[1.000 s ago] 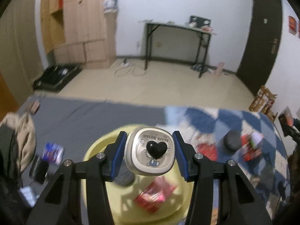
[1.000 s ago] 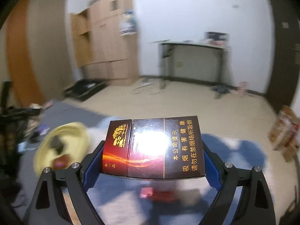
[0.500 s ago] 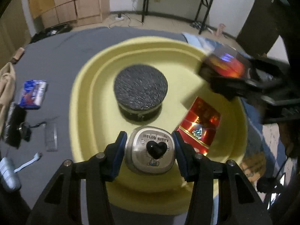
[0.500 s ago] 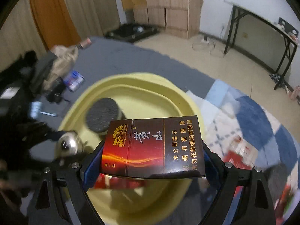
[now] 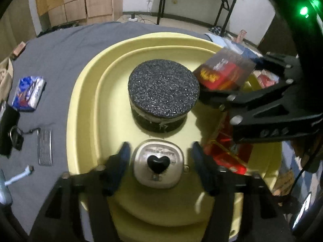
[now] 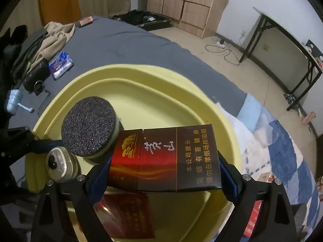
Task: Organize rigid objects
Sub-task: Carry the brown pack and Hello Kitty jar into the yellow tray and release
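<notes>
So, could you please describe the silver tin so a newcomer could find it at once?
Find the yellow tray on the grey bed. At its near edge, before the black round box, sits the tin: silver, with a black heart.

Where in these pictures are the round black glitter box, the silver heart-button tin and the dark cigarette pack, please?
round black glitter box [image 5: 163, 85]: left wrist view, middle of its sparkly lid.
silver heart-button tin [image 5: 158, 162]: left wrist view, on the black heart.
dark cigarette pack [image 6: 167, 158]: right wrist view, centre of its printed front face.
</notes>
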Motion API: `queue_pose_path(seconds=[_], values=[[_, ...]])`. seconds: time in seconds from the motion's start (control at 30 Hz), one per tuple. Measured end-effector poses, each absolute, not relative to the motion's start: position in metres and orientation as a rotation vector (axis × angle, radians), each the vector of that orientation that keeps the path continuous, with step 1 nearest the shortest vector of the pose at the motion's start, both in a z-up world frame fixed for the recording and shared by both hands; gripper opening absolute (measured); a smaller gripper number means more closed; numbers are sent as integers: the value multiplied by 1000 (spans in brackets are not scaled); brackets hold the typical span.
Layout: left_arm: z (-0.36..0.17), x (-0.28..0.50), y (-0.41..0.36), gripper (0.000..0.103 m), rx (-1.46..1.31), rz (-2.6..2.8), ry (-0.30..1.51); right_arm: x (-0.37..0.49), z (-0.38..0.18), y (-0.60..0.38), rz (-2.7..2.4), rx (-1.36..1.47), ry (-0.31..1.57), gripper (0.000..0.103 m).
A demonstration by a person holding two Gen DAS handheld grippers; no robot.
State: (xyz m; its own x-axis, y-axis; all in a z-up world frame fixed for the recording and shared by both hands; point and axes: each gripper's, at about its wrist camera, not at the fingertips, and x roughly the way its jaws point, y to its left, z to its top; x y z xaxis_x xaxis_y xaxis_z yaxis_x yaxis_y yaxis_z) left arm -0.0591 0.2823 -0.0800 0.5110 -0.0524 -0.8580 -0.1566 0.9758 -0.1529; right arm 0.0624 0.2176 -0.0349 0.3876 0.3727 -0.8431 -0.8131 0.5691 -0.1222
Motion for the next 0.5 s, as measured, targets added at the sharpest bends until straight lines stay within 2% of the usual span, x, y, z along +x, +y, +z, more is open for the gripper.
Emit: queue_pose_path(seconds=[0.07,0.13,0.2,0.4,0.5], values=[[-76,-63,282,77,-226,57,1021,57,-42,217,800,-608,905,94],[-68,-70,279,92,-214,58,1002,53,-41,215,802,-618,881,98],[-58,-78,279,102,-220,60,973,49,-34,209,815,-581,862,103],[-24,-91,271,103,-200,28,948,42,25,156,797,-377,764,103],[3,-75,252,103,-165,4,935,45,53,96,727,-272,734,103]])
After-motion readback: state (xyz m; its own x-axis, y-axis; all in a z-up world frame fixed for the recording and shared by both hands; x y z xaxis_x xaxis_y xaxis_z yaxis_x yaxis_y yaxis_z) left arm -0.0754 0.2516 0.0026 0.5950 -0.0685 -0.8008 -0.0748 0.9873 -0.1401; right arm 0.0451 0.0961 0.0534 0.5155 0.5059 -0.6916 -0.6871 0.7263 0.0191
